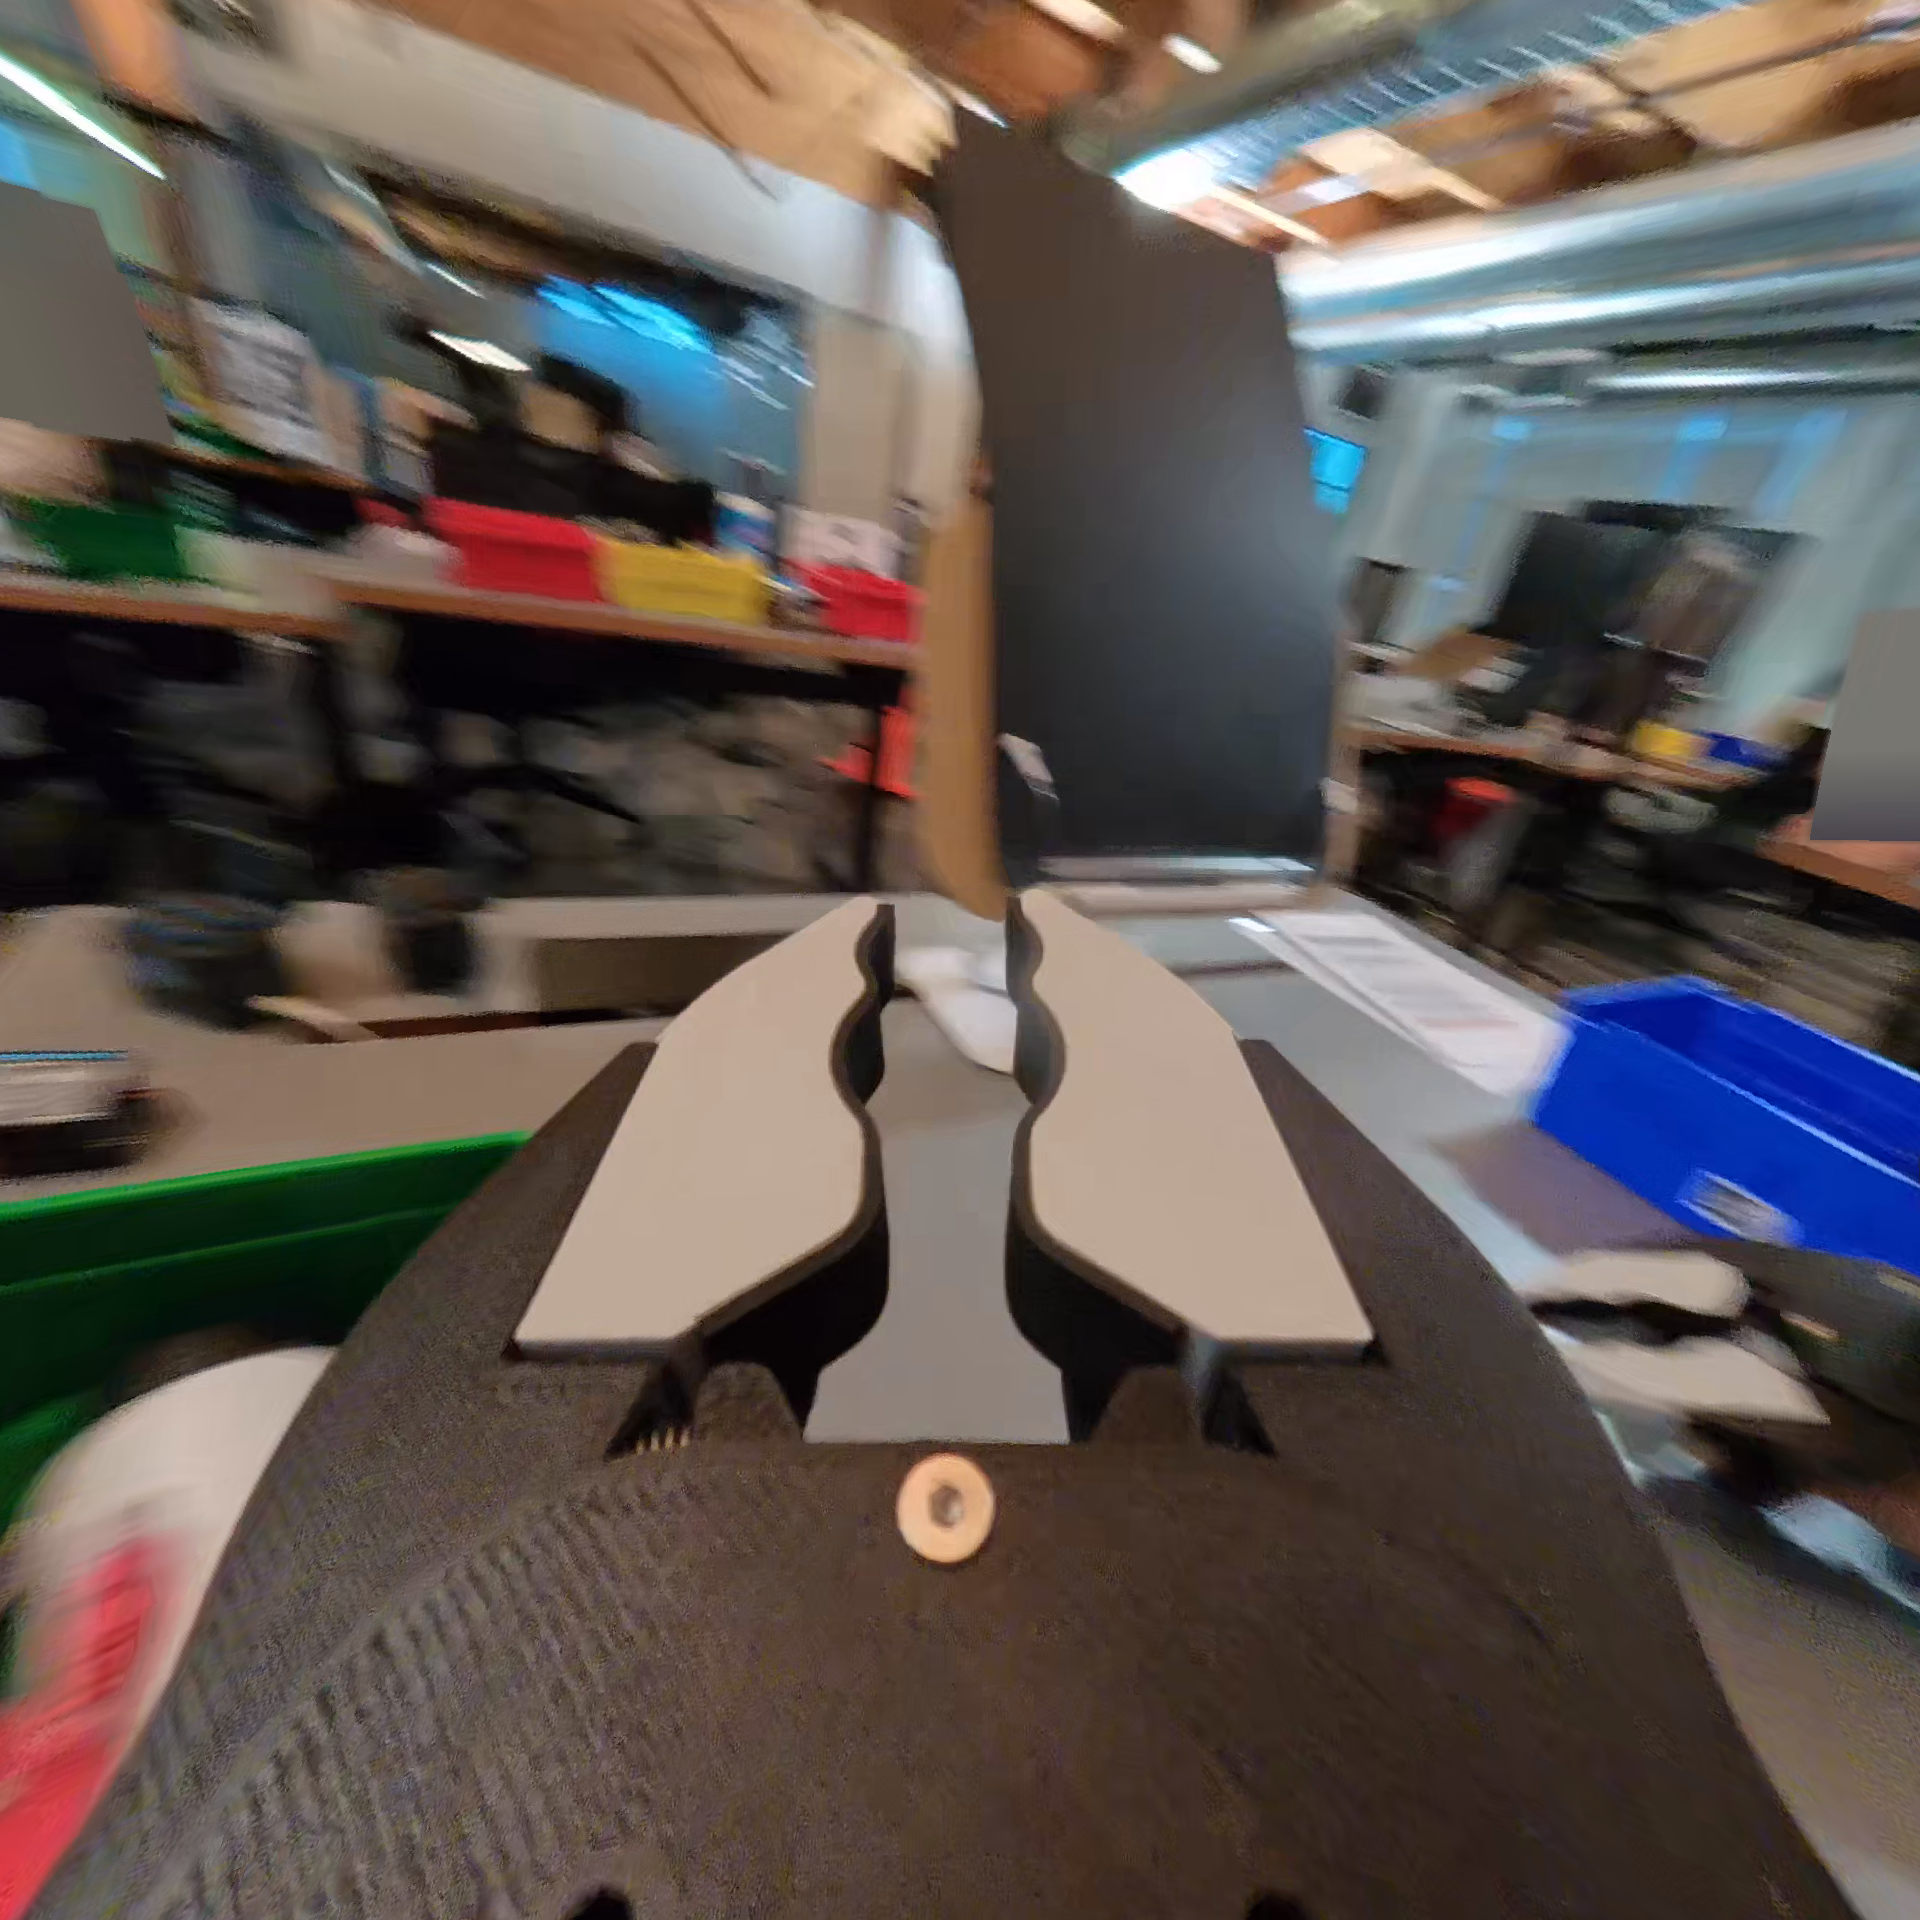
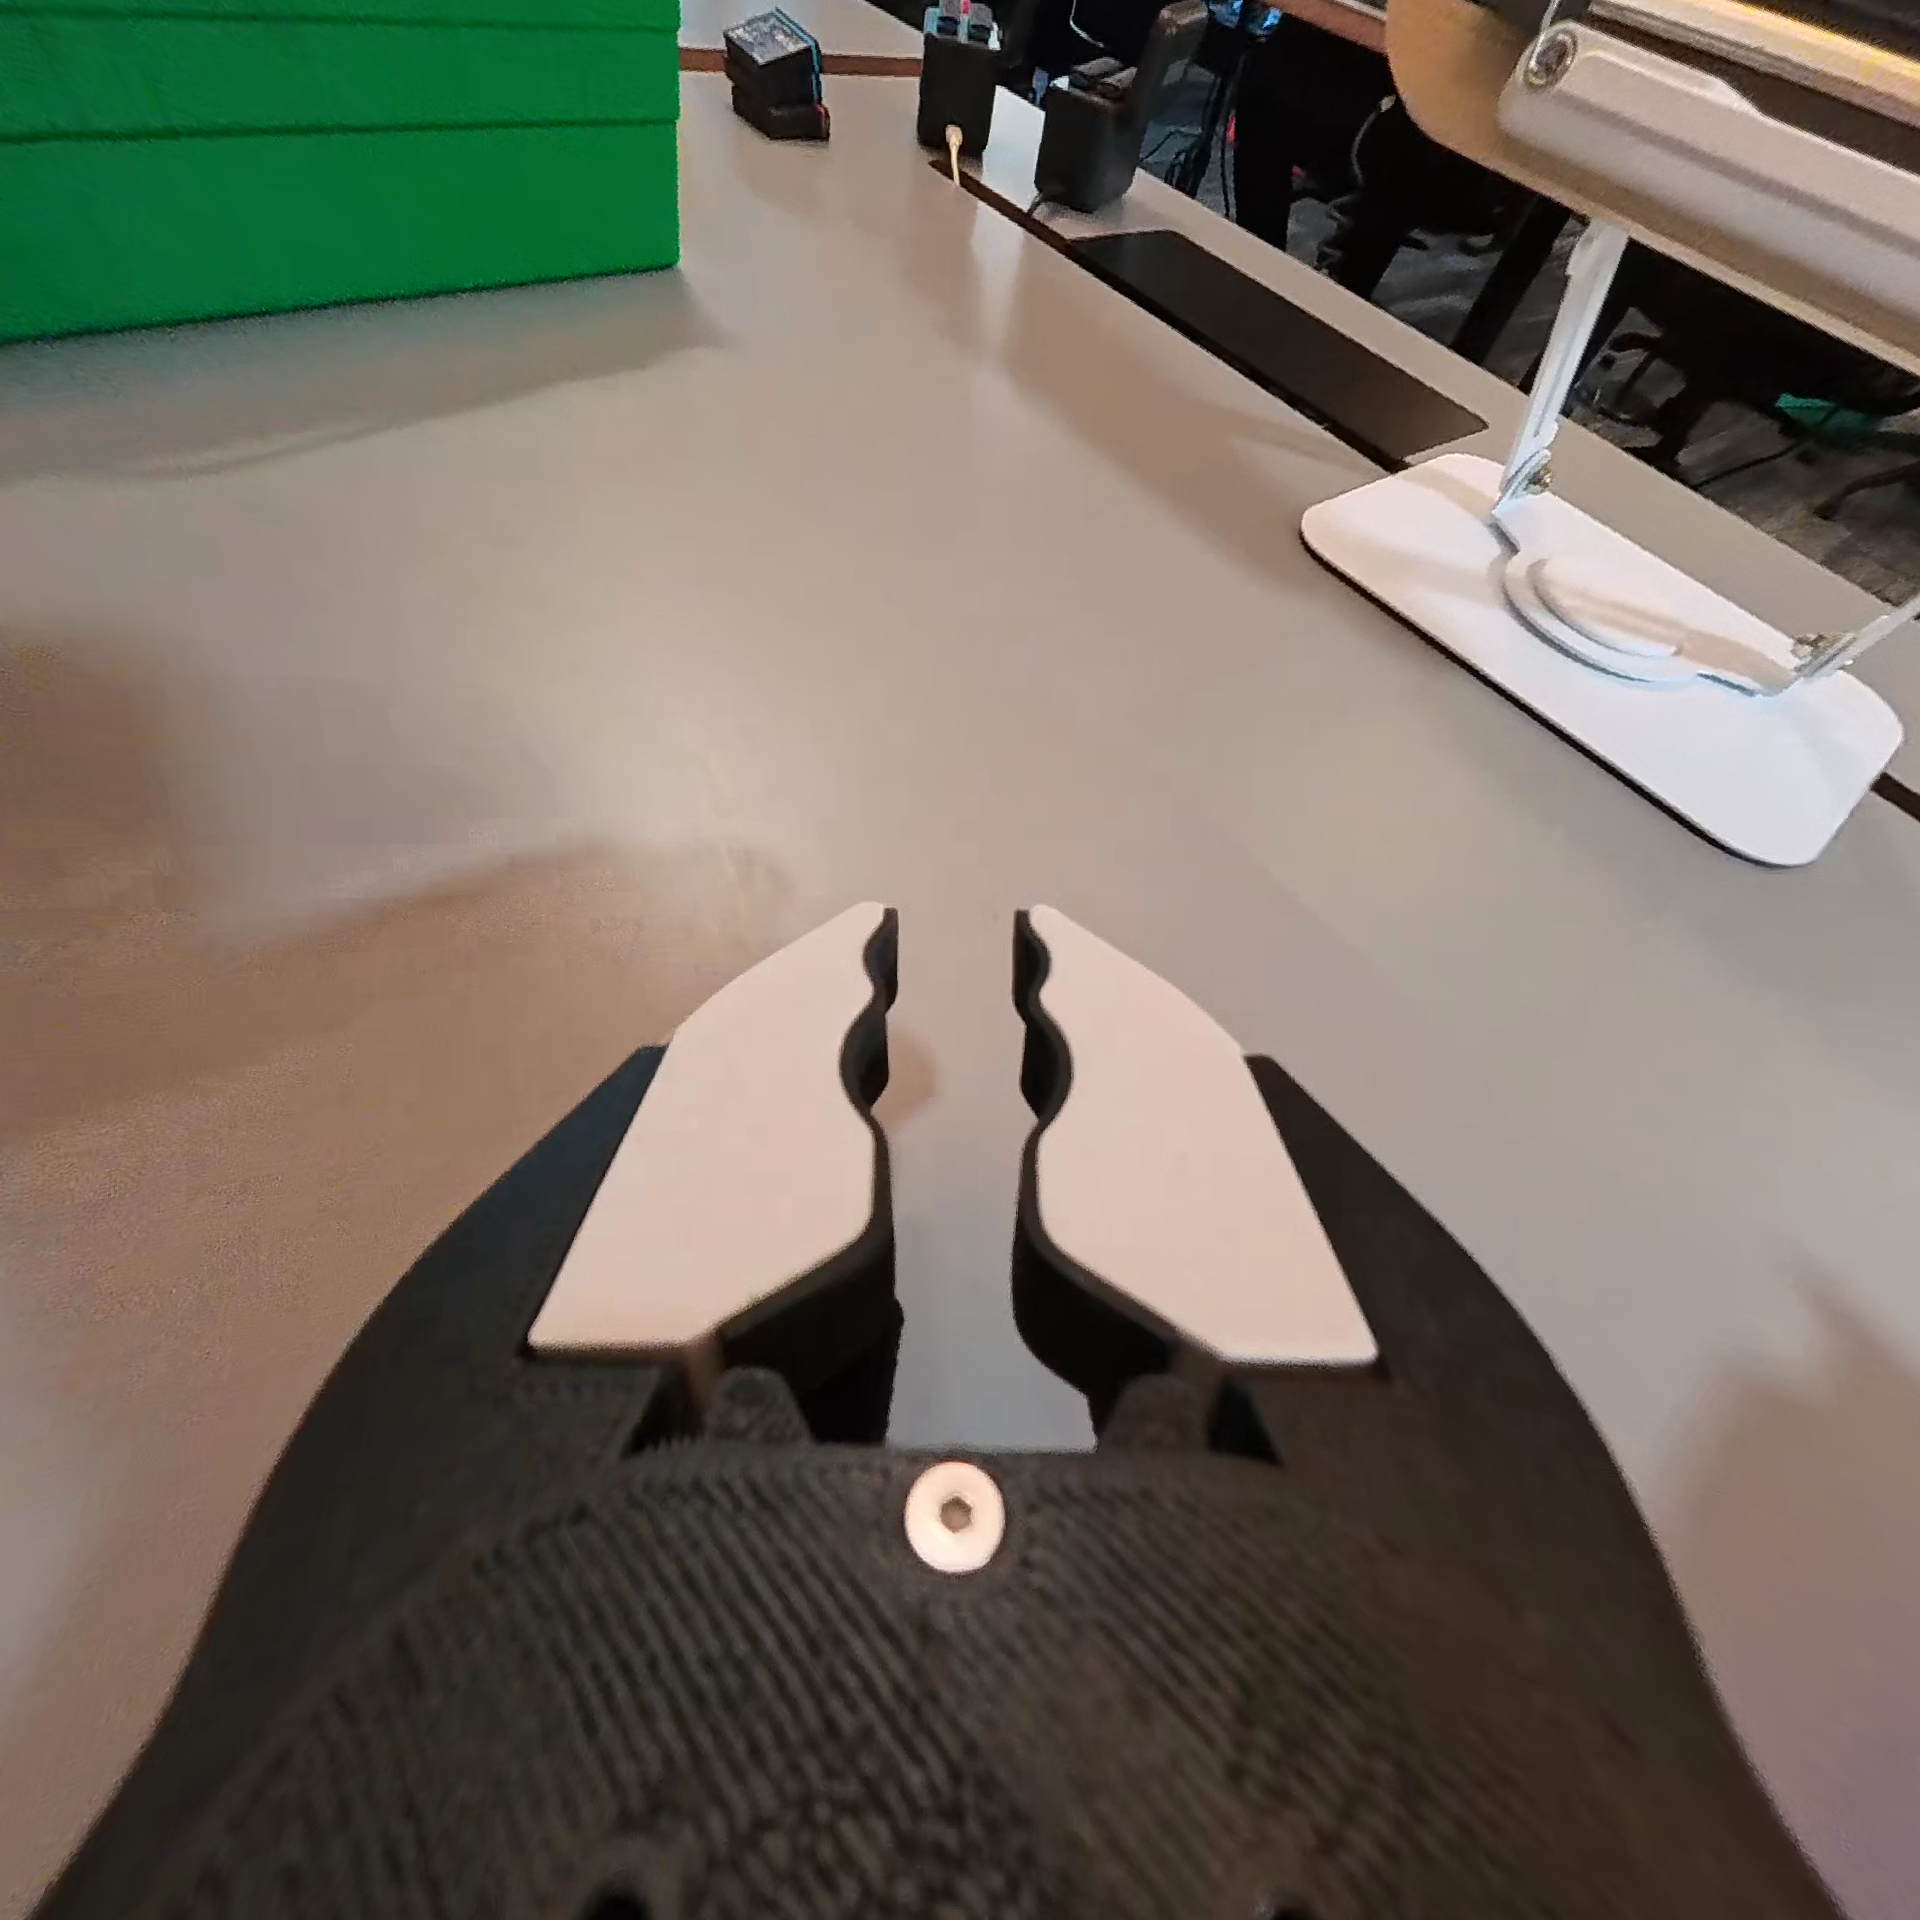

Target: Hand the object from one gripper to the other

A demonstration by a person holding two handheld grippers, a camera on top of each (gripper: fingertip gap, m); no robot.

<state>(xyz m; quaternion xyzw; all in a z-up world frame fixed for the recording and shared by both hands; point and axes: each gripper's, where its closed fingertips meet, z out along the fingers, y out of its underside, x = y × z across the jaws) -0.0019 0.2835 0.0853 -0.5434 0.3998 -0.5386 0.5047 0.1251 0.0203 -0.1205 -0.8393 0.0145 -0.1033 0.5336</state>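
My left gripper (image 1: 951, 920) is open and empty, held above the grey table (image 1: 935, 1195); this view is blurred by motion. A white rounded object with a red patch (image 1: 135, 1558) lies at the lower left beside the gripper body, next to the green bin (image 1: 208, 1247). My right gripper (image 2: 956, 925) is open and empty, low over the grey table (image 2: 831, 623). In the left wrist view the blurred white fingers of the other gripper (image 1: 1662, 1340) show at the right edge, apart from mine.
A blue bin (image 1: 1745, 1122) stands at the right. A white stand (image 2: 1621, 665) carries a tilted dark panel (image 1: 1143, 520). Black boxes (image 2: 1081, 135) sit at the table's back edge. The green bin (image 2: 332, 156) is at the far left. There is about 35 centimeters between the tips of the two grippers.
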